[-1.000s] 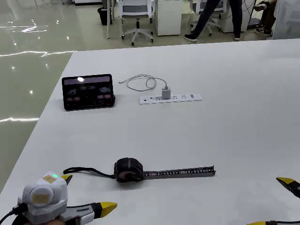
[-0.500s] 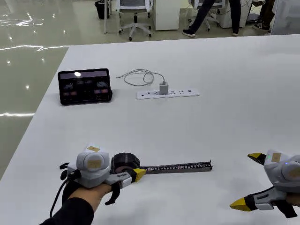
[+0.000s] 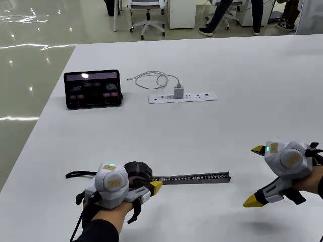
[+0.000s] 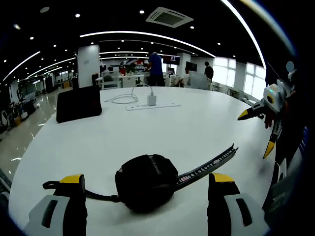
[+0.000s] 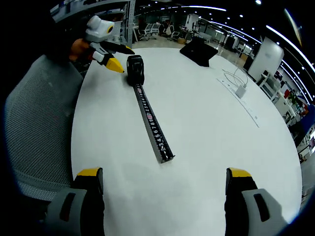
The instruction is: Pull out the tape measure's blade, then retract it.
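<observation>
The tape (image 3: 139,170) lies on the white desk (image 3: 242,106). Its blade (image 3: 194,178) is drawn out flat to the tape's right and ends in a small hook. A black strap (image 3: 79,175) trails from the tape's opposite side.

Your left tool (image 4: 147,178) is right at the tape with its jaws spread. One yellow tip sits on each side of the black case with a gap on both sides, so it grips nothing.

Your right tool (image 3: 255,175) is held above the desk, well to the tape's right and clear of the blade's hooked end. Its jaws are wide apart and empty, and it points back along the blade toward the tape.

Well beyond the tape, a tablet (image 3: 93,88) stands propped with its screen lit. To the right of that is a white power strip (image 3: 182,97) with a charger plugged in and a looped cable (image 3: 151,79).

Farther still from the tape, past the desk's far edge, there are office chairs (image 3: 147,10) on a glossy floor.
</observation>
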{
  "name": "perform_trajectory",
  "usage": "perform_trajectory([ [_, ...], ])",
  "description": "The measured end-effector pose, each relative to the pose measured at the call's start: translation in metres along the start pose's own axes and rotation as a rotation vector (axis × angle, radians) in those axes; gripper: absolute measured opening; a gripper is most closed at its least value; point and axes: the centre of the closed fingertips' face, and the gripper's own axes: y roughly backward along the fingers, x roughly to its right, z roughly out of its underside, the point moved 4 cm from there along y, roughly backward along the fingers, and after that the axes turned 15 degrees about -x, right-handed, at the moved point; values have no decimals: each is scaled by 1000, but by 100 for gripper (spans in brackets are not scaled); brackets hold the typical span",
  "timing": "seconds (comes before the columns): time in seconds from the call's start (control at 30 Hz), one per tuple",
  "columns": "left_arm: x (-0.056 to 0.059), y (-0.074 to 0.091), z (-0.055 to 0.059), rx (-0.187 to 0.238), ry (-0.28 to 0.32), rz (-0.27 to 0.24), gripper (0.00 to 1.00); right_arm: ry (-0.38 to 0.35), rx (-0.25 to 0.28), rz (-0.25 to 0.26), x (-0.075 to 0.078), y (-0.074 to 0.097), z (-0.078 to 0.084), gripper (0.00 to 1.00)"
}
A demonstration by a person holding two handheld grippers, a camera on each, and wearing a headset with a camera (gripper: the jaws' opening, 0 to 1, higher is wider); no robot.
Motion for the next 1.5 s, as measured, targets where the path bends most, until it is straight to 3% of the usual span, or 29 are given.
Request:
perform_trajectory([
  [0.13, 1, -7, 5, 11, 64, 13, 100, 46, -34, -16, 4, -7, -11, 94],
  [0.2, 3, -10, 14, -29, 55, 9, 100, 65, -34, -32, 9, -11, -15, 92],
  [0.3, 7, -11, 16, -26, 19, 8, 100, 79, -47, -52, 14, -18, -20, 91],
  [0.4, 6, -12, 15, -18, 34, 8, 100, 103, -34, -105, 11, -25, -24, 84],
  [0.5, 8, -13, 19, -27, 32, 12, 100, 171, -79, -99, 15, -33, -23, 80],
  [0.73, 8, -14, 19, -25, 26, 11, 100, 226, -153, -140, 13, -50, -18, 66],
  [0.83, 5, -15, 20, -26, 44, 11, 100, 257, -162, -142, 10, -56, -18, 56],
  [0.93, 1, -14, 22, -30, 63, 5, 100, 239, -163, -155, 9, -61, -17, 39],
  [1.03, 0, -14, 22, -33, 78, 4, 100, 246, -188, -202, 4, -63, -12, 28],
  [1.17, 0, -14, 22, -33, 82, 4, 100, 230, -178, -214, 4, -62, -13, 25],
  [1.3, 1, -14, 22, -18, 77, -11, 100, 230, -188, -217, 3, -63, -13, 13],
  [1.4, 4, -15, 21, -14, 67, -7, 100, 218, -192, -211, 3, -63, -13, 12],
  [1.5, 4, -14, 15, 16, 94, 1, 100, 223, -217, -208, 2, -64, -15, 12],
])
